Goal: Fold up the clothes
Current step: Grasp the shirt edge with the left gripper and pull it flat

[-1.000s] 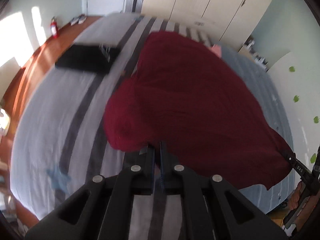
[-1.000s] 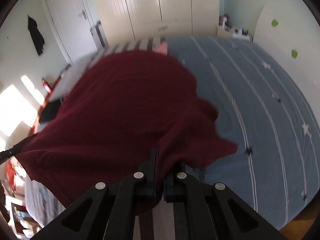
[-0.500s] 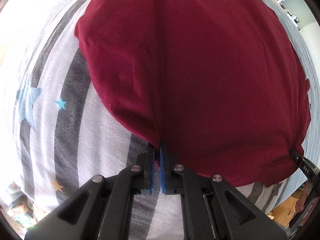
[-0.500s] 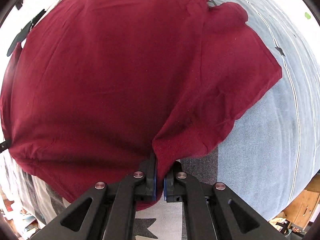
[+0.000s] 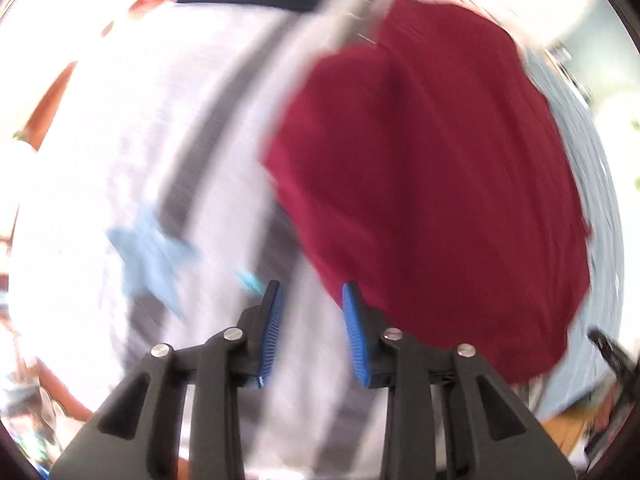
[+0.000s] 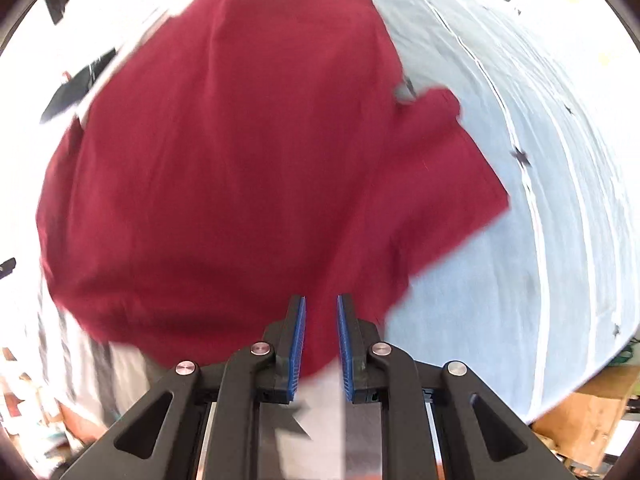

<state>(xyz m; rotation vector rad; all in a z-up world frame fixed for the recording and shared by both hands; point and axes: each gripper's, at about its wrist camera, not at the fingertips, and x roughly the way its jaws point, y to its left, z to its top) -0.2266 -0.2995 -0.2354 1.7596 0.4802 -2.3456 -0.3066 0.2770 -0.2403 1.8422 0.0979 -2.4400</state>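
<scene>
Left gripper [image 5: 310,312]: our jaws stand wide apart and hold nothing; they hang over the striped bedcover [image 5: 120,128], with the shirt's edge just to their right.
Shirt [image 6: 224,152]: we see the dark red shirt spread flat on the bed, a sleeve [image 6: 448,168] lying out toward the pale blue cover [image 6: 560,208].
Right gripper [image 6: 319,334]: our jaws are parted by a narrower gap, gripping nothing, over the shirt's near edge.
Stage: we cannot tell whether the cloth has been laid out ready for folding or opened up between folds; either fits.
Risk: a careless pinch could catch a single layer or the bedcover beneath, and the cloth would drag askew and wrinkle. Uneven grips by our two grippers would give a skewed crease.
Hard to see: the left view is badly smeared by motion, so the shirt's left sleeve is possibly tucked under. The collar and far hem are blurred in both views.
</scene>
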